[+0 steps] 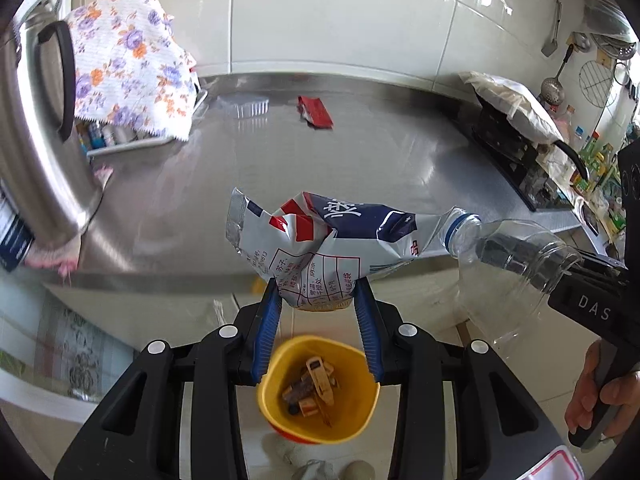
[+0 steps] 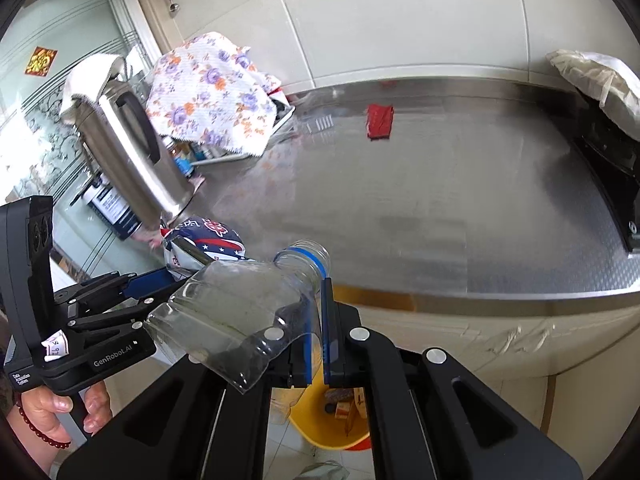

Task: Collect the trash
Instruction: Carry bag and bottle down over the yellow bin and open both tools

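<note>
My left gripper (image 1: 316, 284) is shut on a crumpled white, blue and red snack bag (image 1: 320, 236), held in the air over a yellow trash bin (image 1: 316, 392) on the floor. The bin holds several scraps. My right gripper (image 2: 322, 280) is shut on a clear cut plastic bottle (image 2: 236, 308) with a blue neck ring, held beside the bag above the same bin (image 2: 332, 428). The bottle also shows in the left wrist view (image 1: 516, 256), and the bag in the right wrist view (image 2: 208, 244). A red wrapper (image 1: 316, 112) lies far back on the steel counter (image 1: 360, 160); it also shows in the right wrist view (image 2: 380, 120).
A steel kettle (image 1: 44, 140) stands at the counter's left end. A floral cloth (image 1: 132, 64) covers a rack of bottles behind it. A black stove (image 1: 508, 144) with a white cloth on it sits at the right. The counter edge (image 2: 480, 300) runs just ahead of both grippers.
</note>
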